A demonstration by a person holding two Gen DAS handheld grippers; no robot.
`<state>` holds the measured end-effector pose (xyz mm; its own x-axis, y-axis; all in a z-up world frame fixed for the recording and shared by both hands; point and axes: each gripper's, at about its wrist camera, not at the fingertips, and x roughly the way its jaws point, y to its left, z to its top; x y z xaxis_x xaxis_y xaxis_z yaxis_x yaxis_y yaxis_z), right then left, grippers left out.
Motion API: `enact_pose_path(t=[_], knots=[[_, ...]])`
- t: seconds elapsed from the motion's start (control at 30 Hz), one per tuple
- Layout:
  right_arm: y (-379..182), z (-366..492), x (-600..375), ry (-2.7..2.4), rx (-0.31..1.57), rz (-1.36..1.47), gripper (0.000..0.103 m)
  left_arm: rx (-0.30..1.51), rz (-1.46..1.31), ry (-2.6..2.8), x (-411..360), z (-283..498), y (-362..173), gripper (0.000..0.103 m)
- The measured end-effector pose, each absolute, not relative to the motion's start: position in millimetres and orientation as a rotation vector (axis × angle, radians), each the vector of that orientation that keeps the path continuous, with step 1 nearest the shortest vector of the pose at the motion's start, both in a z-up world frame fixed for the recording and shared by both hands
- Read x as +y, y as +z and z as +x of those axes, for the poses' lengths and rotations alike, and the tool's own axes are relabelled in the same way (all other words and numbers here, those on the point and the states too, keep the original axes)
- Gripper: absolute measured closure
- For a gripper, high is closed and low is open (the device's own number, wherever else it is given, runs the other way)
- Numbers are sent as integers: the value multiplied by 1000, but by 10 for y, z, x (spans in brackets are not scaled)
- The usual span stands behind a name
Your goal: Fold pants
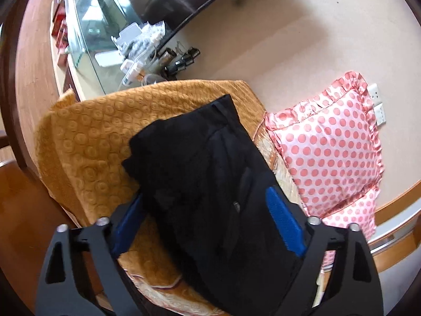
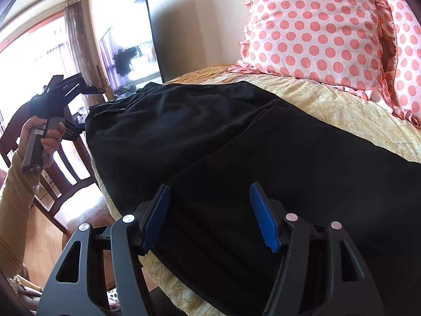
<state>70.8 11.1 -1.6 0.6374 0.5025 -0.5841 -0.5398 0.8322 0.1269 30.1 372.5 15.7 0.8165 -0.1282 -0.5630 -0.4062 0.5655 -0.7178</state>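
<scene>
Black pants (image 1: 208,173) lie on a yellow patterned bed cover (image 1: 86,137), with one layer folded over another. My left gripper (image 1: 205,210) is open, its blue pads on either side of the pants' near end. In the right wrist view the pants (image 2: 223,137) stretch across the bed. My right gripper (image 2: 210,205) is open just above the dark cloth, holding nothing. The left gripper (image 2: 68,92) shows there too, held in a hand at the pants' far left end.
Two pink polka-dot pillows (image 1: 331,142) lie beside the pants, against the wall (image 2: 315,26). A glass-topped stand with small items (image 1: 136,47) and a dark TV screen (image 2: 131,52) stand beyond the bed. A wooden chair (image 2: 65,163) stands by the bed's left edge.
</scene>
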Motion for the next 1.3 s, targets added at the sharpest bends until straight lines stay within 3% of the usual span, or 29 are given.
enact_pose_path(t=[0.2,0.27,0.37,0.57,0.8,1.0,1.2,1.3], knots=[[-14,700,93,590,645,-52,39,642,-957,246,3744,290,158,41],[-12,689,62,585,642,-44,39,669,-930,296,3736,297,162,59],[-7,683,-2,577,641,-32,39,694,-894,335,3715,302,151,77],[38,629,-197,548,620,1,39,653,-797,329,3580,295,314,93],[128,492,-560,497,573,64,38,575,-576,199,2947,507,995,96],[216,288,-1033,408,530,130,38,522,-398,-46,1887,845,1620,96],[274,8,-1575,274,489,199,38,508,-258,-356,531,1073,1930,96],[243,-172,-1851,183,479,233,38,540,-221,-538,-145,1035,1836,96]])
